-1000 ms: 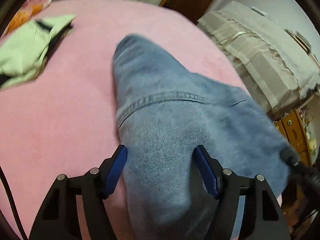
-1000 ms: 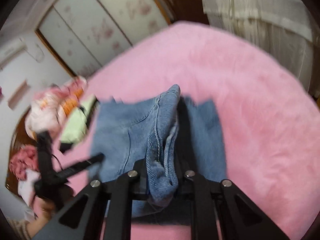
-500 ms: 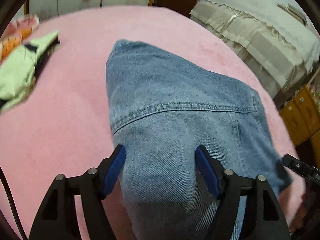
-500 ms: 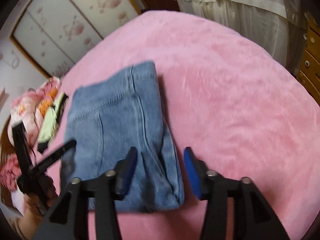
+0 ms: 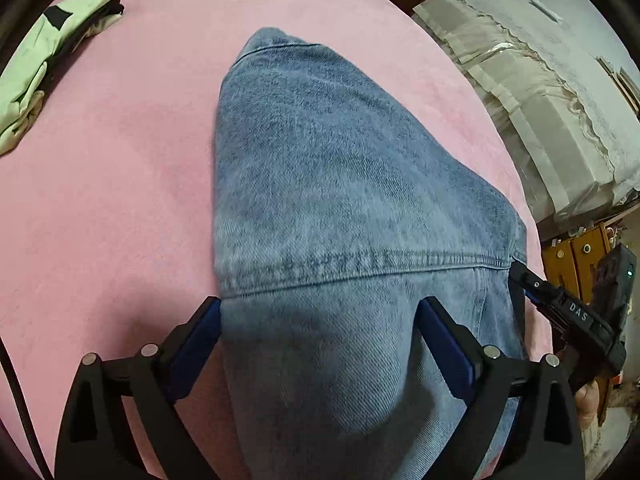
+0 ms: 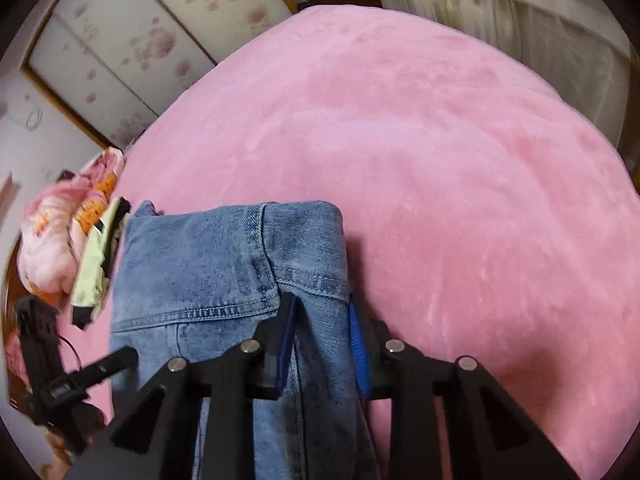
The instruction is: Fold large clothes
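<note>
Folded blue jeans lie on a pink blanket. My left gripper hangs low over their near end, its jaws opening wide with the denim between them; the pads stand at the cloth's sides without squeezing it. In the right wrist view the jeans lie left of centre. My right gripper is closing on their thick right edge, and the denim fills the narrow gap between the blue pads. The right gripper also shows at the jeans' right corner, in a person's hand.
A light green garment lies folded at the blanket's far left, beside a pink floral bundle. Cloth-covered furniture and wooden drawers stand beyond the right edge. Wardrobe doors stand behind. Bare pink blanket stretches right of the jeans.
The right gripper let go of the raised fold, opened, came down and narrowed onto the jeans' right edge. The jeans now lie flat. The left gripper sank closer and spread wider.
</note>
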`<action>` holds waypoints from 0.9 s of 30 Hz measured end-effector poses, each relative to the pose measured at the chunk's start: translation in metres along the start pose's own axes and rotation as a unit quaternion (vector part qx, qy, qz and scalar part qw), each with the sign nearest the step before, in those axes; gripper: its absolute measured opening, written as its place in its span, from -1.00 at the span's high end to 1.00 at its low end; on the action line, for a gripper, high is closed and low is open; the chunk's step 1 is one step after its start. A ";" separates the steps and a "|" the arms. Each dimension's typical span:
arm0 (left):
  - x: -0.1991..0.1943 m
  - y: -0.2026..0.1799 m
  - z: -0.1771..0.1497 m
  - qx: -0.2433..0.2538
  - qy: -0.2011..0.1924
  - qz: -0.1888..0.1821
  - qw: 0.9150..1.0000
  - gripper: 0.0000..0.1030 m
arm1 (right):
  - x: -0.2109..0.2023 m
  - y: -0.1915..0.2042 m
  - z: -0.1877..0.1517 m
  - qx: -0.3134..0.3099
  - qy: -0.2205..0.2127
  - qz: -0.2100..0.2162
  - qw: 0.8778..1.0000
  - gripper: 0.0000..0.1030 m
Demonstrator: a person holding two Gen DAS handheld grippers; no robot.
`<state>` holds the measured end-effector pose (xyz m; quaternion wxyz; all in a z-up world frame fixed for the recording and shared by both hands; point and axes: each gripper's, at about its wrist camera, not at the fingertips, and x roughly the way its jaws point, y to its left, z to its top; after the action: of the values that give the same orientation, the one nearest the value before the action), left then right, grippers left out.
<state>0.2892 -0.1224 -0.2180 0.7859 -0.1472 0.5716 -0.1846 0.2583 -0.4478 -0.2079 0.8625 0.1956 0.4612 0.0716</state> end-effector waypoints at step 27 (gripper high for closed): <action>-0.033 -0.023 -0.024 0.053 0.044 0.049 0.996 -0.55 | -0.066 0.014 -0.047 -0.011 0.018 0.008 1.000 -0.19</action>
<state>0.2543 -0.1281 -0.1868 0.7746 -0.0689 0.6018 -0.1819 0.1836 -0.4421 -0.1749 0.8557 0.1882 0.4740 0.0873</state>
